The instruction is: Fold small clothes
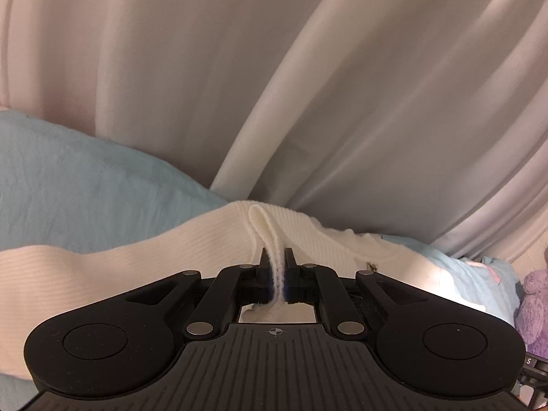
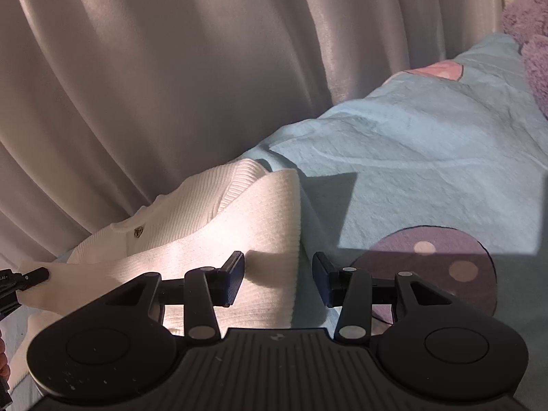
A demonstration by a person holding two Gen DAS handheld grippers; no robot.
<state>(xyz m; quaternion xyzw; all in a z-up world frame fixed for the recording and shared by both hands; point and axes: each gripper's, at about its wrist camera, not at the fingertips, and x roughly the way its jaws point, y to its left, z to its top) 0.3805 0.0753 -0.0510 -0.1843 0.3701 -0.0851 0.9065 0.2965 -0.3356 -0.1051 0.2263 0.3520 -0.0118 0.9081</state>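
A white ribbed knit cardigan with a small gold button lies on a light blue bedspread. My left gripper is shut on a raised fold of its edge. In the right wrist view the cardigan lies folded over, its ribbed edge running toward the camera. My right gripper is open just above that edge, one finger over the knit, the other over the bedspread. The left gripper's tip shows at the far left, holding the knit.
Pale curtains hang close behind the bed. A purple plush toy sits at the right and shows in the right wrist view too. A purple dotted circle is printed on the bedspread.
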